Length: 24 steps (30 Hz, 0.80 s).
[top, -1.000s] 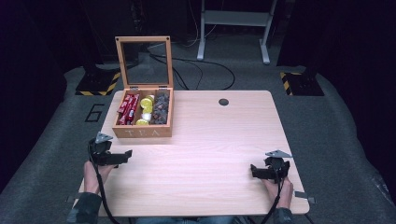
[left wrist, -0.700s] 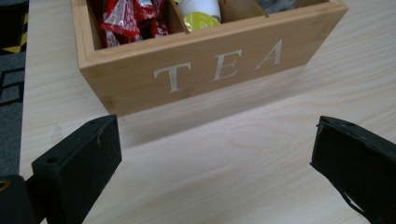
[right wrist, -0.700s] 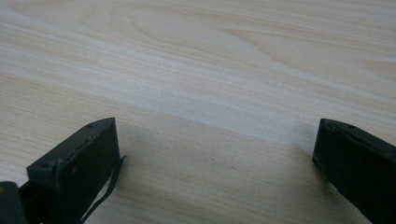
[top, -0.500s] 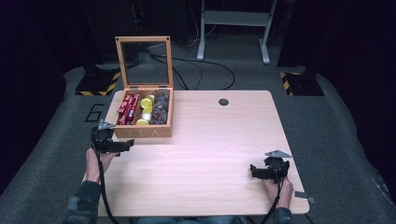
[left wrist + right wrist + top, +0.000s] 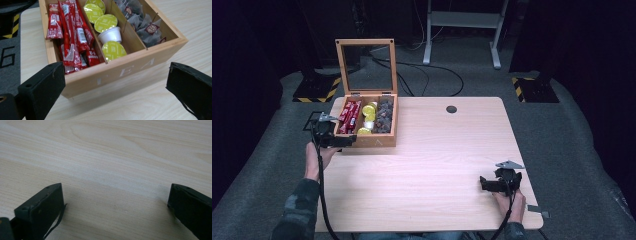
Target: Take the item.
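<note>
I have the pale rectangular wooden table with rounded corners under me, its grain running in long soft streaks and a small round dark grommet hole set near the far edge. At its far left corner sits the square honey-coloured wooden tea box, its glass-paned hinged lid standing upright and pale letters stamped on the front wall. Thin slats split it into three compartments: glossy red foil stick sachets piled in the left one, small white plastic pods with yellow-green foil tops in the middle, one of them tipped so its white cup shows, and crinkly clear-wrapped tea bags with dark red tags on the right. My left gripper hangs just at the box's front left corner, its blocky matte black jaws spread wide with nothing between them. My right gripper sits low over bare wood near the table's near right corner, well apart from the box, jaws likewise released and empty.
</note>
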### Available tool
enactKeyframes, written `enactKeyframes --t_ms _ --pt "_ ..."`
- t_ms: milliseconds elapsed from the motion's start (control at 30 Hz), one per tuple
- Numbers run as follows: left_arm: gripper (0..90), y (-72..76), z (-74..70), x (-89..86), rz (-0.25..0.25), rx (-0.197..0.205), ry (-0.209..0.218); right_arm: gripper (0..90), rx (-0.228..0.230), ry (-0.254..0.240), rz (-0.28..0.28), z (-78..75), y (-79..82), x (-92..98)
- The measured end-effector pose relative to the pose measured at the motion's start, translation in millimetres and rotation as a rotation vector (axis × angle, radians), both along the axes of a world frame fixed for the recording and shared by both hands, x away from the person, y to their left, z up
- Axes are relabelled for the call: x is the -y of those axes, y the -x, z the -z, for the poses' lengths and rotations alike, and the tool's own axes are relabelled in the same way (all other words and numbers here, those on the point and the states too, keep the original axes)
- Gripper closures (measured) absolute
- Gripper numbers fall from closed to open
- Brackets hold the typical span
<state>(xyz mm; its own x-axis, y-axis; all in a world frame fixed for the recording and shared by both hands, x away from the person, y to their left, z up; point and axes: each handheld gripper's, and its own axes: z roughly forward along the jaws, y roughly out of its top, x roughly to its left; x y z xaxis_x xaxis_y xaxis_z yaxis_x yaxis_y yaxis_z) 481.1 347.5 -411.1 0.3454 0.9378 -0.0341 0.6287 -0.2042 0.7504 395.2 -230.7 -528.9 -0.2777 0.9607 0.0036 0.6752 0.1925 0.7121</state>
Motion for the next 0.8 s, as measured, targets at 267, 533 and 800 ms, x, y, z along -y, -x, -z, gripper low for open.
enactKeyframes --t_ms 267,533,800 --pt "3.4 -21.0 0.3 -0.2 0.001 -0.021 -0.014 0.0 -0.004 0.0 -0.002 -0.2 0.0 0.1" --pt "5.5 -41.6 1.6 -7.9 -0.005 -0.04 -0.031 0.0 -0.004 0.0 -0.002 -0.2 0.0 0.1" --pt "15.0 -58.3 -1.0 -10.6 -0.017 -0.043 -0.033 0.0 -0.004 0.0 -0.004 -0.2 0.0 0.1"
